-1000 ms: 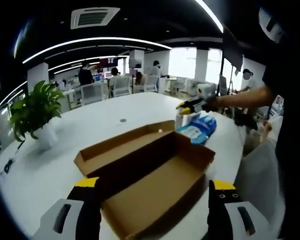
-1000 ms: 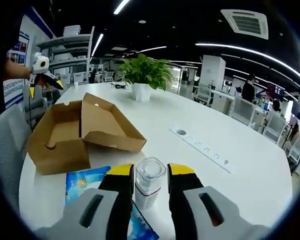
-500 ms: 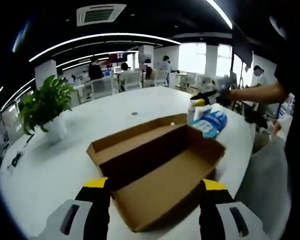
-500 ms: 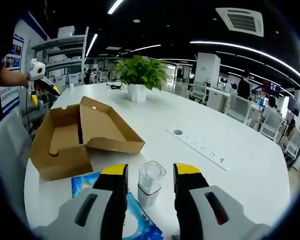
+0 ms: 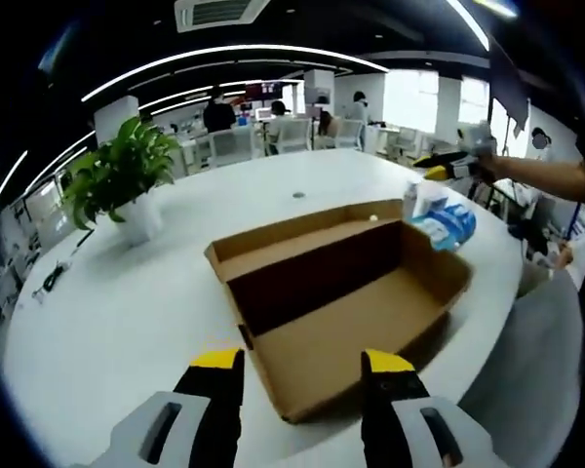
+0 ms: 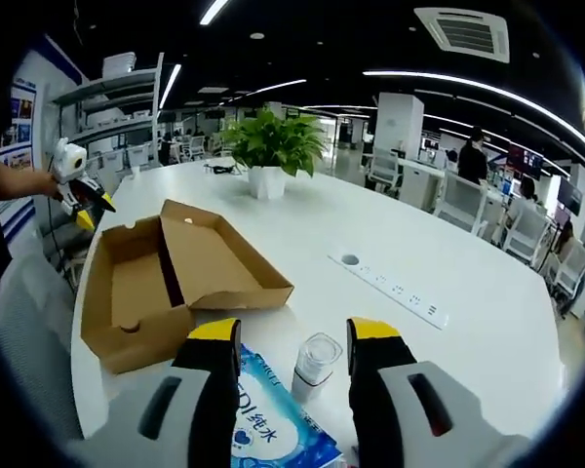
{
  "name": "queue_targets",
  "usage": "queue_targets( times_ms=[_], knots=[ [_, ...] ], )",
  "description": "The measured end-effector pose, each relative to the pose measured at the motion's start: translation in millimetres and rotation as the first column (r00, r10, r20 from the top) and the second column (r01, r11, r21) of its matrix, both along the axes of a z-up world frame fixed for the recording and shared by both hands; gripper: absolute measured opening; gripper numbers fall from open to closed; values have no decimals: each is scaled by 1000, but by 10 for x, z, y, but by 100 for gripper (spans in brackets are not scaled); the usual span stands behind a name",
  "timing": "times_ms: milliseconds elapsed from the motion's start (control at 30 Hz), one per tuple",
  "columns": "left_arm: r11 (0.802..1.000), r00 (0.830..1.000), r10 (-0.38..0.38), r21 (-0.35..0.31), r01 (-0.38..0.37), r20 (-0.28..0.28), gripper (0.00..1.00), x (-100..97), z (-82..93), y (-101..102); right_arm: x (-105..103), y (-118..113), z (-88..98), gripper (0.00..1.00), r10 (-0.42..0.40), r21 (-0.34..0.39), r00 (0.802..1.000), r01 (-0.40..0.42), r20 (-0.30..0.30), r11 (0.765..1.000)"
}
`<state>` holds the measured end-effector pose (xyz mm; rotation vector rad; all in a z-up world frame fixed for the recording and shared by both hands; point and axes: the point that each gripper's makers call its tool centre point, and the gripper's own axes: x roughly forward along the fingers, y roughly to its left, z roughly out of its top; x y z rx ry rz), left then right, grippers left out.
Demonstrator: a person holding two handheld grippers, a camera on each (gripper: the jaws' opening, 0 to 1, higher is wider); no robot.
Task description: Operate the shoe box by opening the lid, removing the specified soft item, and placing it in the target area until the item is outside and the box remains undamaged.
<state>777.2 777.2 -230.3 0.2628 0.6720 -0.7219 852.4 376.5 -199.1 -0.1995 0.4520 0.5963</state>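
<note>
The brown cardboard shoe box [image 5: 356, 317] lies open on the white table, its lid [image 5: 302, 239] folded back; its floor shows bare cardboard. My left gripper [image 5: 302, 375] is open just short of the box's near corner. Beyond the box lies a blue soft tissue pack [image 5: 448, 222] beside a clear bottle [image 5: 415, 198]. In the right gripper view the pack [image 6: 263, 424] lies under my open right gripper [image 6: 292, 341]. The bottle [image 6: 317, 363] stands between the jaws, apart from both. The box [image 6: 141, 288] is to the left there.
A potted plant [image 5: 122, 175] stands on the table [image 5: 107, 312] at the left; it also shows at the far side [image 6: 273, 146]. A power strip [image 6: 390, 288] lies to the right. A grey chair back [image 5: 526, 370] sits at the table's edge. Office chairs and people are far behind.
My right gripper's jaws have spread and drawn back from the clear bottle, which now stands free. The left gripper's jaws have narrowed a little and its view has shifted along the box.
</note>
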Motion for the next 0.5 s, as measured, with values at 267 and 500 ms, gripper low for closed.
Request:
queue_targets(
  times_ms=[267, 500],
  knots=[
    [998, 996, 68, 16, -67, -55, 33, -15, -178, 159, -7, 139, 49, 39, -18, -10, 996, 17, -82, 1000],
    [988, 983, 156, 16, -155, -101, 27, 3, -294, 262, 34, 335, 144, 38, -40, 12, 991, 41, -128, 999]
  ],
)
